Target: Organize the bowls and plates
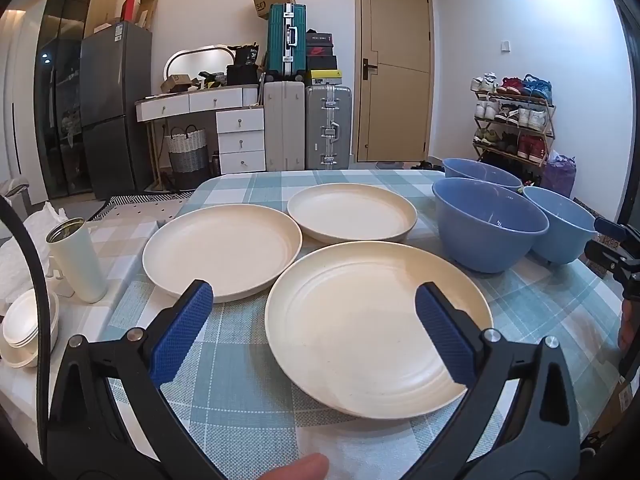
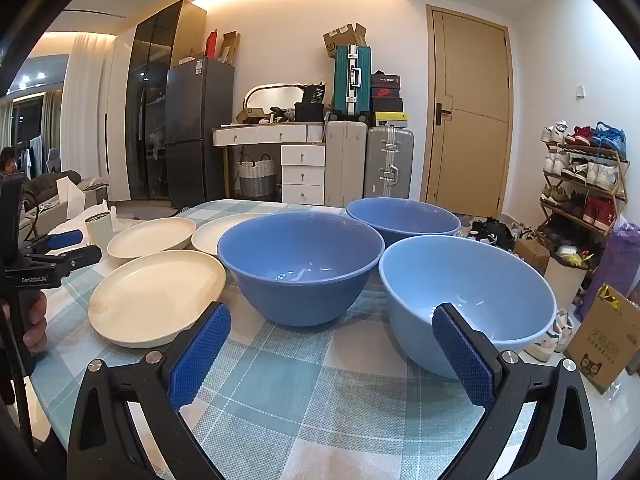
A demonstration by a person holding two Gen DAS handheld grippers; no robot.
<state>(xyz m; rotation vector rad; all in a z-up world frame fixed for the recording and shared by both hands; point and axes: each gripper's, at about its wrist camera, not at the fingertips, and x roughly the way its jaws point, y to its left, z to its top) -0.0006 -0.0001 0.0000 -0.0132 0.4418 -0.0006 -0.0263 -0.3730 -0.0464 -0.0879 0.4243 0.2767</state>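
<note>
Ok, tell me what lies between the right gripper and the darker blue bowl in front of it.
Only bare checked tablecloth, in the right wrist view. The right gripper has open jaws, short of the darker blue bowl.

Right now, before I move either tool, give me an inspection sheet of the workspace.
Surface: table under a checked cloth, flat.
Job's things: three cream plates lying apart, unstacked; three blue bowls upright, close together.
Clutter: white tumbler and stacked small white bowls off the table's left side.
Grippers: left tool open, empty, over the near plate; right tool open, empty.
Cables: black cable at left.
Surroundings: suitcases, shoe rack, door.
</note>
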